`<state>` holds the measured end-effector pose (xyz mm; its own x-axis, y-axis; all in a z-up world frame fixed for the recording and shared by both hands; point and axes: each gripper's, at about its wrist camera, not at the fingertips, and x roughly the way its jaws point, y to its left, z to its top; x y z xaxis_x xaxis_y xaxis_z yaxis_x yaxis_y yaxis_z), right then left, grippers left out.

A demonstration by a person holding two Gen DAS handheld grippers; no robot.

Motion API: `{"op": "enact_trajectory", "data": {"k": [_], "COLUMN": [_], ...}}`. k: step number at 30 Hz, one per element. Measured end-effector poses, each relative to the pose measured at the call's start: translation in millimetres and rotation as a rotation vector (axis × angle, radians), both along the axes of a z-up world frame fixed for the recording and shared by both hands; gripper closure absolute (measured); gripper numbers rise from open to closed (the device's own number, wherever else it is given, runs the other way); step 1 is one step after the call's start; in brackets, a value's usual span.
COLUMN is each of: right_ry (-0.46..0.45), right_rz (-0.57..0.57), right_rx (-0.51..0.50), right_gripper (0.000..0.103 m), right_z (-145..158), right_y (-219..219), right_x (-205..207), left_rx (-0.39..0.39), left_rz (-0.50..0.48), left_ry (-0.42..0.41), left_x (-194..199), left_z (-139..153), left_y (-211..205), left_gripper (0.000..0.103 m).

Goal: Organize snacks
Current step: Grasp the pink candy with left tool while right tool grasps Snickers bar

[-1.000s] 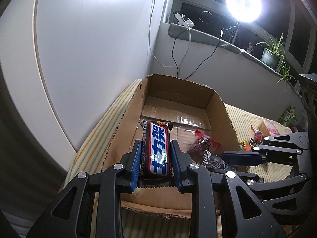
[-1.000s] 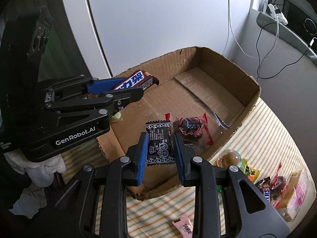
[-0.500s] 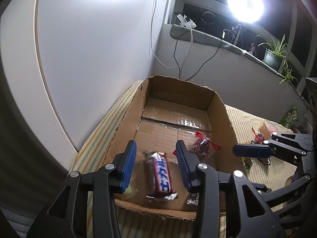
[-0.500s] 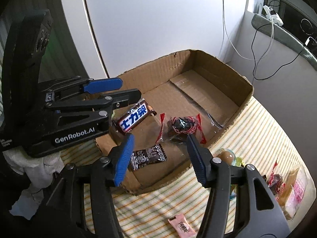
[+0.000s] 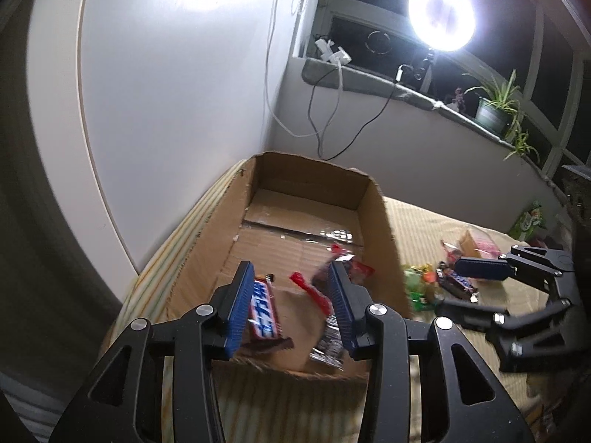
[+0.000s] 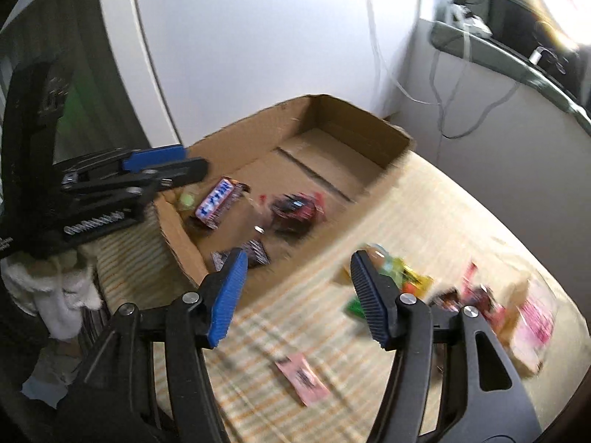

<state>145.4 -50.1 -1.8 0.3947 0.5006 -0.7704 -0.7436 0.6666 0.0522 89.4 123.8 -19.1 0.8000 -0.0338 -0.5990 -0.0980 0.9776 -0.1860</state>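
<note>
Both grippers have let go since a second ago: the bar and the dark packet, then pinched, now lie in the box, and both sets of jaws have just been opening with nothing pressed between them.

Left wrist view: the left gripper (image 5: 291,302) stands spread, its ribbed blue pads apart over the near end of the box (image 5: 380,243); the box is brown corrugated card, open-topped, with raw torn rims and shiny tape across its floor; the bar (image 5: 264,310), a glossy red-and-blue oblong, lies flat just inside the left pad; a crinkled red candy (image 5: 351,269) and the foil-edged dark packet (image 5: 328,347) lie beside the right pad; the cloth (image 5: 417,221) under the box is striped, woven, pale yellow; a smooth white wall stands behind, a grey sill with cables and a bright lamp (image 5: 441,18) beyond; right of the box, bare cloth separates it from a loose heap of snacks (image 5: 443,280).

Right wrist view, blurred: the right gripper (image 6: 297,295) is spread wide over the box's near right rim, holding nothing; a flat pink sachet (image 6: 303,378) lies on open cloth near it; the heap sits further right, near the cloth's rounded edge.
</note>
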Motion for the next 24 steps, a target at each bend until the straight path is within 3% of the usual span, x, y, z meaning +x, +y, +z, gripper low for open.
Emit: {"op": "enact_trajectory", "data": {"k": [8, 15, 21, 24], "right_ry": [0.017, 0.056, 0.093, 0.104], "right_rz": [-0.139, -0.201, -0.178, -0.161], "right_rx": [-0.014, -0.046, -0.047, -0.051], "right_gripper": [0.042, 0.042, 0.042, 0.042], "right_z": [-10, -28, -42, -48], "right_y": [-78, -131, -139, -134], "right_x": [12, 23, 36, 44], "left_rx": [-0.021, -0.064, -0.099, -0.099], "left_rz": [-0.091, -0.217, -0.264, -0.269], "left_ry": [-0.012, 0.057, 0.169, 0.206], "left_x": [-23, -38, -33, -26], "left_z": [4, -14, -45, -56], "left_y": [-45, -96, -124, -133], "left_gripper": [0.063, 0.063, 0.063, 0.056]}}
